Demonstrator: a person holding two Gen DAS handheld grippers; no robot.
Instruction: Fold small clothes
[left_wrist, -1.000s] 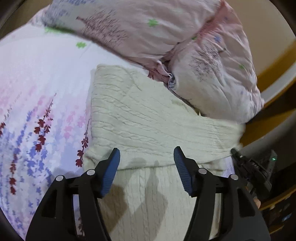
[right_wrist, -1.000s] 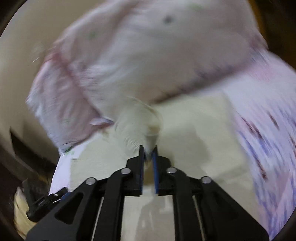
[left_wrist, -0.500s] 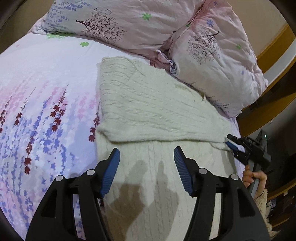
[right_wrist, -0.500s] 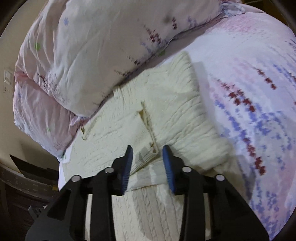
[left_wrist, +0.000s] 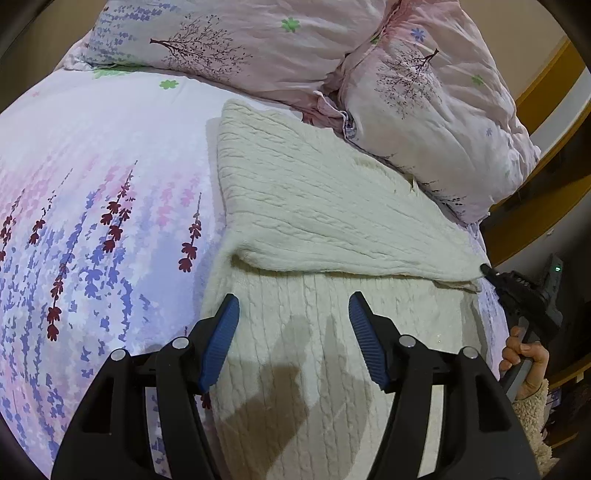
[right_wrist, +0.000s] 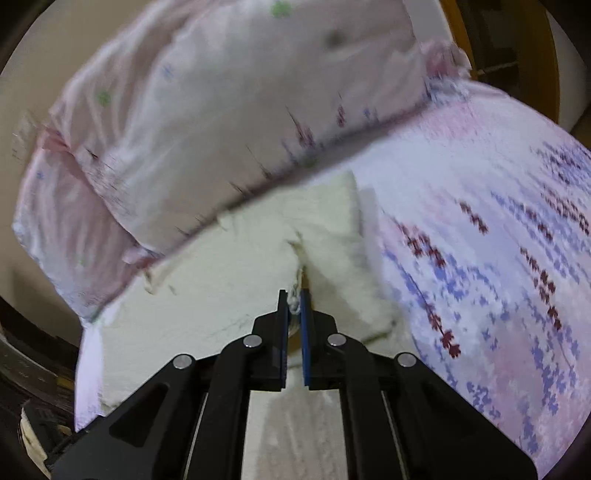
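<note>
A cream cable-knit sweater (left_wrist: 317, 218) lies on the bed, its far part folded over the near part. My left gripper (left_wrist: 293, 314) is open and empty, hovering over the near part of the sweater. My right gripper (right_wrist: 294, 301) is shut on the sweater (right_wrist: 229, 295) at the folded layer's edge; in the left wrist view it (left_wrist: 487, 271) shows at the fold's right corner.
The bed sheet (left_wrist: 92, 206) has a purple and red flower print. Two pink pillows (left_wrist: 424, 96) lie at the head of the bed, touching the sweater's far edge. A wooden bed frame (left_wrist: 543, 74) runs along the right.
The right gripper let go half a second ago, then shut again on the folded layer's edge. The left gripper has stayed open over the sweater.
</note>
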